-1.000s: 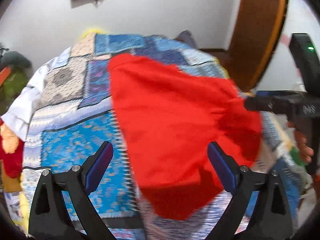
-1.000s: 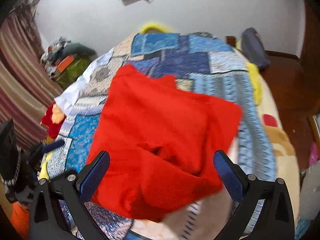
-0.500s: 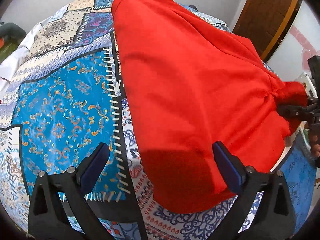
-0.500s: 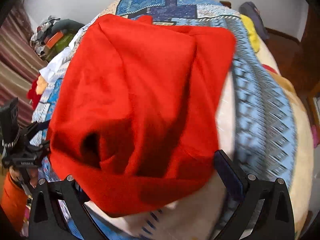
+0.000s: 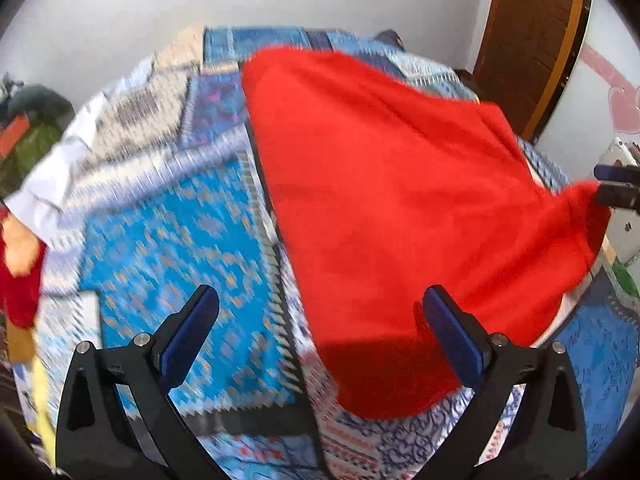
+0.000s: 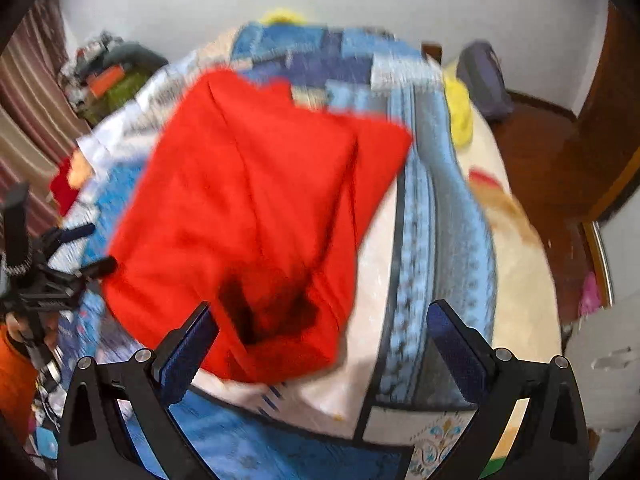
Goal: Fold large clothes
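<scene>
A large red garment lies spread on the patchwork bedspread; it also shows in the right wrist view, partly folded, with a dark fold near its close edge. My left gripper is open and empty, its fingers just short of the garment's near edge. My right gripper is open and empty, over the garment's near corner. In the left wrist view the right gripper's tips sit beside the garment's right corner. Both views are blurred.
The bed fills both views. A white cloth and a red item lie at its left edge. A clothes pile sits far left, a dark bag and brown door on the right.
Both grippers have drawn back and up from the garment. The garment, lifted and close half a second ago, now lies lower on the bed.
</scene>
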Available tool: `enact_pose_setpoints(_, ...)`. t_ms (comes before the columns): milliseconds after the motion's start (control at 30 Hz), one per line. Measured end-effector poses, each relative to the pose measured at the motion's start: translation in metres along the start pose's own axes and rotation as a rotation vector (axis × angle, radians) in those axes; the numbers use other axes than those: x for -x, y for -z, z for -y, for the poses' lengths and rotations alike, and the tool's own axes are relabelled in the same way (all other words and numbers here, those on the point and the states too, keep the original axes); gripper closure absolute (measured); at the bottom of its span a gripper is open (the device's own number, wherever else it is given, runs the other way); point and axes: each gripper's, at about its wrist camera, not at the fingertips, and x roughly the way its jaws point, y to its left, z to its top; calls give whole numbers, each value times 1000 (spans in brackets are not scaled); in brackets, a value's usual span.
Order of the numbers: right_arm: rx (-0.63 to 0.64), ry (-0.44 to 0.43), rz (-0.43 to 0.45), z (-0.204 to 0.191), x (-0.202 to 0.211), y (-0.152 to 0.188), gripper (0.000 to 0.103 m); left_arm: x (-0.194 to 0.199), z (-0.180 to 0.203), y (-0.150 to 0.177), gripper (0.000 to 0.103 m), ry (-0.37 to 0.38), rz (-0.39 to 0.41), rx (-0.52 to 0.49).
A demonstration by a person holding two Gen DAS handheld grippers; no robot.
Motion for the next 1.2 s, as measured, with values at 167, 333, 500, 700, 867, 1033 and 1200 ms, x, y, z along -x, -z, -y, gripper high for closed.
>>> enact_pose_setpoints(167, 5, -41, 49, -14, -2, -42, 0, -11, -15, -34, 0, -40, 14, -2)
enact_pose_setpoints(333, 31, -58, -23, -38, -50, -75, 0, -52, -30, -54, 0, -4, -54, 41)
enact_pose_setpoints(500, 96, 13, -115, -41, -101, -81, 0, -88, -48, -53, 0, 132, -122, 158)
enact_pose_setpoints(700, -37, -45, -142, 6, -97, -69, 0, -126, -58, -38, 0, 311, -266, 318)
enact_pose_setpoints(867, -183, -210, -194, 42, -97, -53, 0, -139, -55, -31, 0, 385, -293, 373)
enact_pose_setpoints(1033, -218, -346, -207, 42, -109, -55, 0, -141, -54, -29, 0, 410, -302, 386)
enact_pose_setpoints(1200, -193, -440, -248, 14, -138, -68, 0, -141, -59, -30, 0, 433, -310, 383)
